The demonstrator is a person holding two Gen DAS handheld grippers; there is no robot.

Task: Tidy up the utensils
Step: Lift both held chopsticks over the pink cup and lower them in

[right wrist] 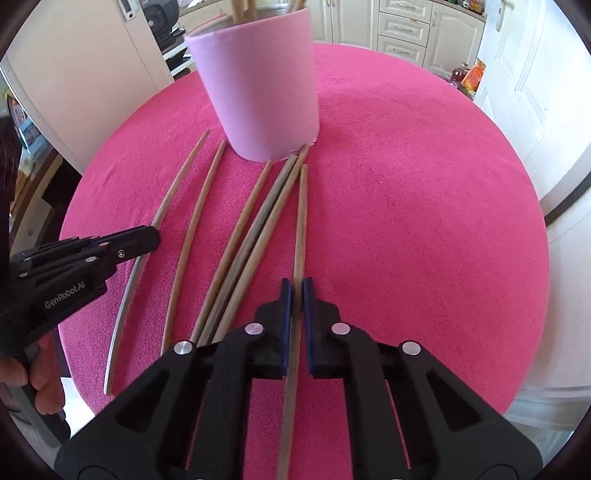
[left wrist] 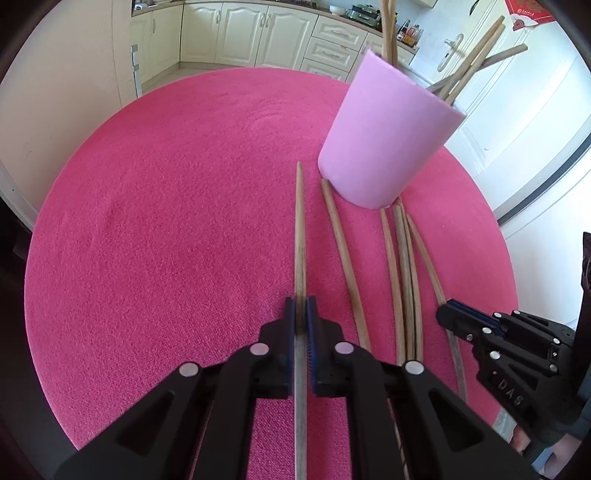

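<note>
A pink cup (left wrist: 388, 133) stands on the round pink table (left wrist: 166, 203) with several wooden chopsticks (left wrist: 476, 59) sticking out of it; it also shows in the right wrist view (right wrist: 258, 88). Several chopsticks (right wrist: 255, 236) lie side by side in front of the cup. My left gripper (left wrist: 301, 306) is shut on the leftmost chopstick (left wrist: 300, 229), low over the cloth. My right gripper (right wrist: 296, 288) is shut on the rightmost chopstick (right wrist: 301, 218). Each gripper shows in the other's view, the right (left wrist: 448, 314) and the left (right wrist: 147, 236).
Loose chopsticks (left wrist: 347, 258) lie between the two held ones. Cream kitchen cabinets (left wrist: 258, 33) stand behind the table, a white door (left wrist: 535, 129) to its right. The table edge (right wrist: 535, 221) curves close on the right.
</note>
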